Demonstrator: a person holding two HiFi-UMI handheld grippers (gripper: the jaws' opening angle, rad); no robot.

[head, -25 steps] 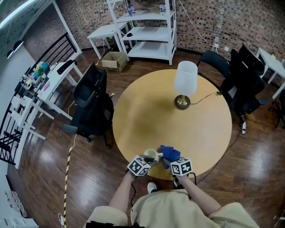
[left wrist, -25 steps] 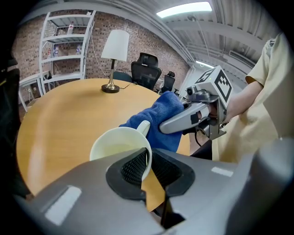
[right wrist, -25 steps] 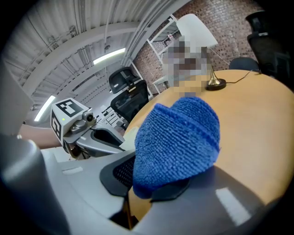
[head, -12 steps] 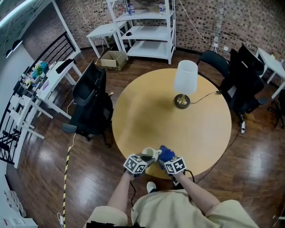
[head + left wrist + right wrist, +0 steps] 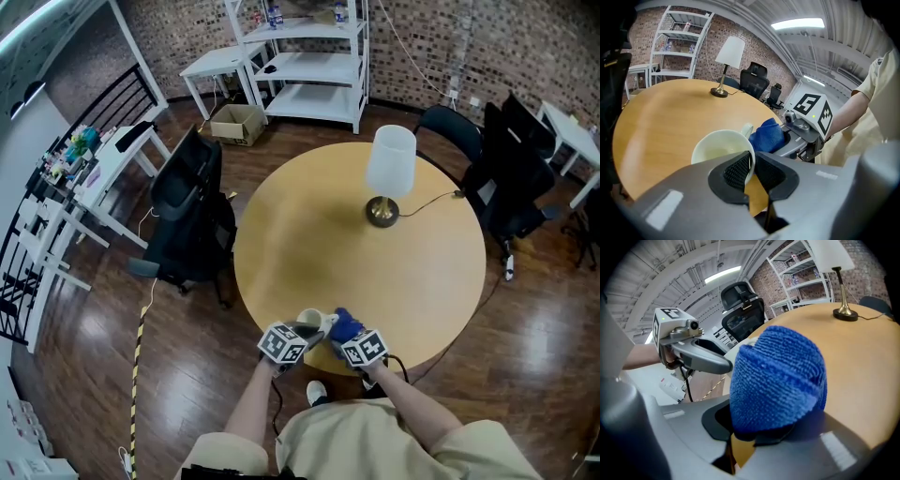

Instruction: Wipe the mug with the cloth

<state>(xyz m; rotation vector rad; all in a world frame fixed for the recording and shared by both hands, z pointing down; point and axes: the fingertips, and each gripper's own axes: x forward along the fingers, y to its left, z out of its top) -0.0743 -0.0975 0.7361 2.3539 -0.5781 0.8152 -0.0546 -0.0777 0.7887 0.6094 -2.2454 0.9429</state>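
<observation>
A round wooden table (image 5: 309, 244) fills the frame's centre. A lamp (image 5: 387, 178) stands right of its middle, and its cord (image 5: 433, 203) trails to the right edge.

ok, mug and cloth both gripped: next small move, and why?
Probably press the cloth against the mug's outer wall and rub round it. The left gripper clamps the mug by its rim, steadying it. The right gripper holds the bunched cloth right beside the handle, so little travel is needed.
</observation>
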